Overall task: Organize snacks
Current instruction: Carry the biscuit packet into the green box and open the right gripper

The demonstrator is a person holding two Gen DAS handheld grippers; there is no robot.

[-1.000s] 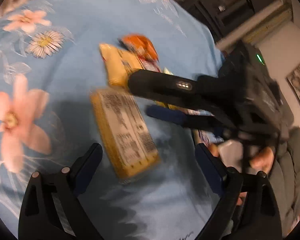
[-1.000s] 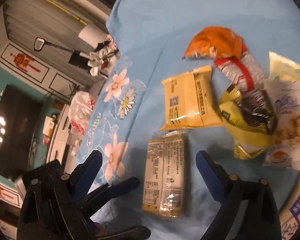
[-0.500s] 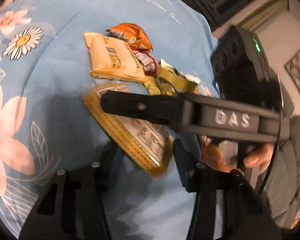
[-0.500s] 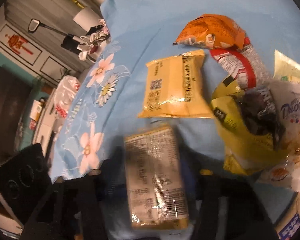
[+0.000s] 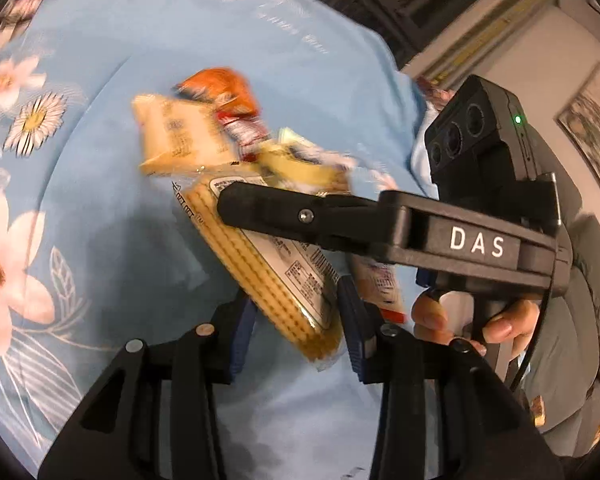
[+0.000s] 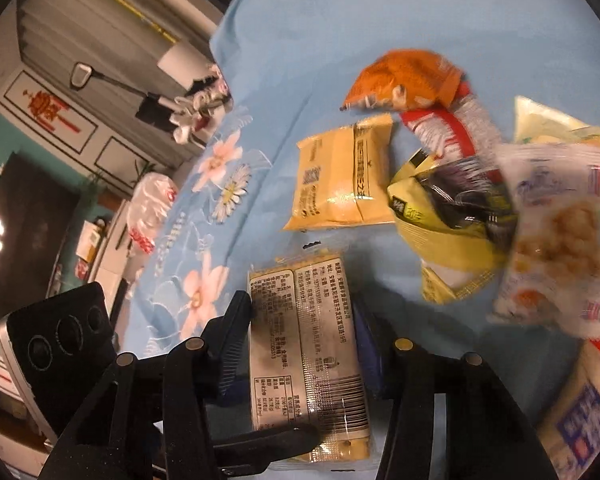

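both wrist cams look down, close over the cracker pack (seen from opposite sides).

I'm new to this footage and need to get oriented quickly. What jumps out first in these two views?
The cracker pack, clamped from both sides: the left gripper at its near end, the right gripper across its middle. Behind it, a loose heap of snack bags, topped by an orange bag, lies on the blue floral cloth.

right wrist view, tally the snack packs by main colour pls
orange pack: 1
red and white pack: 1
yellow or tan: 4, namely flat pack, cracker pack, yellow and black bag, pale bag
clear puff bag: 1
blue and white pack: 1
total: 8
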